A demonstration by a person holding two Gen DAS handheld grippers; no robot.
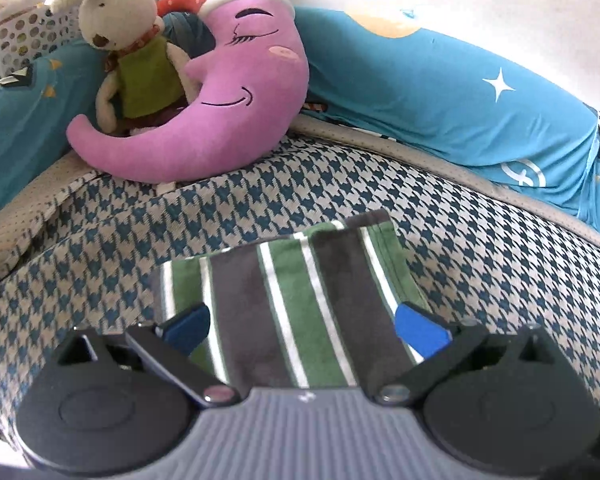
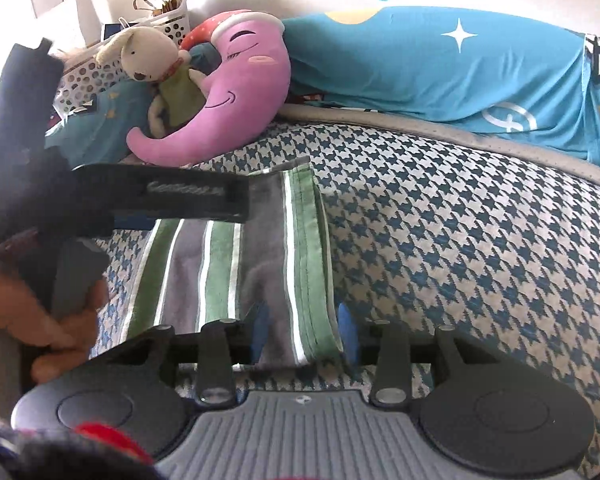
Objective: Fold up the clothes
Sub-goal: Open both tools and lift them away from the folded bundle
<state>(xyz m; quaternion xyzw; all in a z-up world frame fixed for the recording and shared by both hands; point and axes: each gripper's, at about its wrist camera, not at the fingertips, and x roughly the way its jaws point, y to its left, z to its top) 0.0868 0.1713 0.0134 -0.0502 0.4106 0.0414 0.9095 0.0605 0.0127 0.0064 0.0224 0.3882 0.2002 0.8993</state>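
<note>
The left tongs (image 1: pixel 302 326) stand wide, their blue tips spread to either side of the striped garment (image 1: pixel 296 300), which lies flat on the houndstooth bed cover (image 1: pixel 480 264) directly beneath and ahead of them. Nothing is pinched there; the cloth only passes under the gap. The garment shows as a narrow, layered band of green, grey and white stripes, so it already looks folded at least once along its length, though whether more folds are due I cannot tell.

Further right, the right tongs (image 2: pixel 304 334) stand at a middling width, straddling the near right-hand edge of the same garment, where several stacked hems show. The tips sit beside the cloth, and I cannot see them pressing on it. In that view a hand (image 2: pixel 40 320) grips the left tool to the left of the right tongs, its arm crossing over the far end of the garment.

If another fold is meant, my judgement is that both tongs should take every layer at the near edge, not just the top one, close evenly, and carry the edge straight ahead so the stripes stay aligned. The soft cover could bunch up, so lifting slightly before moving would help.

Beyond both tongs, against the blue pillows (image 1: pixel 440 80), lean a pink moon cushion (image 1: pixel 228 92) and a rabbit toy (image 1: pixel 132 40)
</note>
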